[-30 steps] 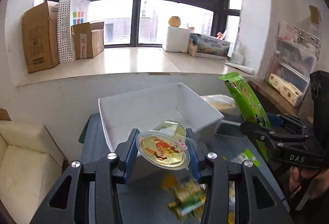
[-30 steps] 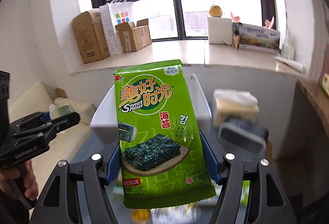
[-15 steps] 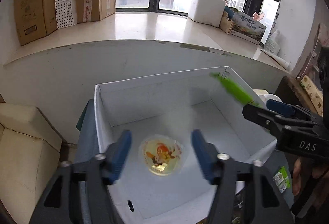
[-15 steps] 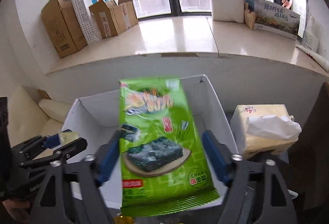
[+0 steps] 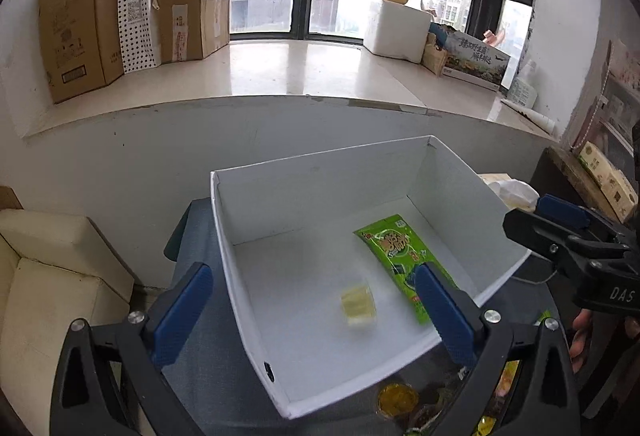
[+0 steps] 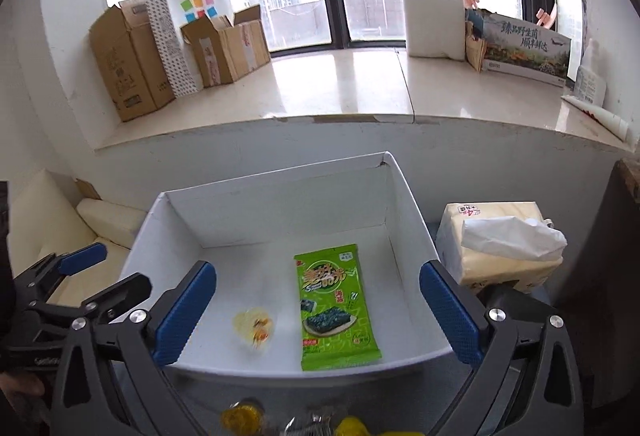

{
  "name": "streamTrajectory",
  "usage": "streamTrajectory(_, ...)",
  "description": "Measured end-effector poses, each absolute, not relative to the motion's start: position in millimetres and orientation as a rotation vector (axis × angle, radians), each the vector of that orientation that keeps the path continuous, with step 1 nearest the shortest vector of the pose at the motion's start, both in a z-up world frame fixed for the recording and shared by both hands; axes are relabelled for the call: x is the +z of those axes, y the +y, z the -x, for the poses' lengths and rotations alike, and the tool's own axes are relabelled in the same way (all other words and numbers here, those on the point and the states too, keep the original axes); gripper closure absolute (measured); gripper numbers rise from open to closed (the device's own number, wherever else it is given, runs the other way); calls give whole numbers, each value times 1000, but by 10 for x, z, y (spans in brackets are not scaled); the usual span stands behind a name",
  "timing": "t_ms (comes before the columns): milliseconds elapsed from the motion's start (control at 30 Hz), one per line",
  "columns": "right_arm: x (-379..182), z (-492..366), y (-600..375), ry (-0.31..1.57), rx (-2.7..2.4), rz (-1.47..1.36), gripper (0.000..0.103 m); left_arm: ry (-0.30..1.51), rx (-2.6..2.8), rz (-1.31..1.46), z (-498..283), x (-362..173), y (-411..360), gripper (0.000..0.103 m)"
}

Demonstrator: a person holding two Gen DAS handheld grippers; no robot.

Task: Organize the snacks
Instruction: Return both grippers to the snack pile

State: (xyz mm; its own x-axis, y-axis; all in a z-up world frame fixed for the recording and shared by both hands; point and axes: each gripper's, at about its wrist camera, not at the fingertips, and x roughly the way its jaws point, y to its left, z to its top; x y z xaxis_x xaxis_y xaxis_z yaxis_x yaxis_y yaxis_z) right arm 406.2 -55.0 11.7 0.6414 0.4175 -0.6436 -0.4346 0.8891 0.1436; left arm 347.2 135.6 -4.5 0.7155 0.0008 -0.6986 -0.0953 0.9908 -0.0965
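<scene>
A white open box (image 5: pixel 320 159) stands on the dark table, just beyond both grippers. Inside it lie a green seaweed packet (image 5: pixel 396 252) on the right and a small clear jelly cup (image 5: pixel 359 304), blurred, left of it. My left gripper (image 5: pixel 312 276) hangs open over the box's near left corner with nothing between its blue pads. In the right wrist view the packet (image 6: pixel 334 300) lies flat and the cup (image 6: pixel 254 324) sits beside it. My right gripper (image 6: pixel 318 272) is above the box's front wall, its jaws opening and empty.
Loose snacks (image 5: pixel 396 400) lie on the table in front of the box. A tissue pack (image 6: pixel 504 248) stands right of the box. A cream sofa (image 5: pixel 48 276) is at the left. Cardboard boxes (image 5: pixel 80 27) and a foam block line the window sill behind.
Both grippers moved forward over the box and opened. The jelly cup left the left gripper and the seaweed packet left the right one; both now lie in the box.
</scene>
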Motion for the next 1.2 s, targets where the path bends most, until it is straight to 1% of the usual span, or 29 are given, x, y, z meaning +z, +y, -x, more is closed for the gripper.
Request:
streamTrajectory(100,179,-3702,-741,695,490,62,0,719,38,79,-3137,111,1235,0)
streamTrajectory(267,49,-3009,-1124,665,522,76,0,667,5,136,-2511,188,1128,0)
streamTrajectory(500,-429,-2265,-1475,735,541,46,0,666,2,94,-1515,-175,740,0)
streamTrajectory(667,-848,-1910,-1595,804,502,75,0,697,-13,86,-1015,-473,491,0)
streamTrajectory(867,-1194,-1847,-1597,860,507,55,0,752,-9,112,-814,-678,383,0)
streamTrajectory(1167,-1428,-1951,-1504,900,515,49,0,776,15,112,-741,-752,379,0)
streamTrajectory(1200,-1442,-1951,-1501,899,532,47,3,780,13,112,-751,-769,373,0)
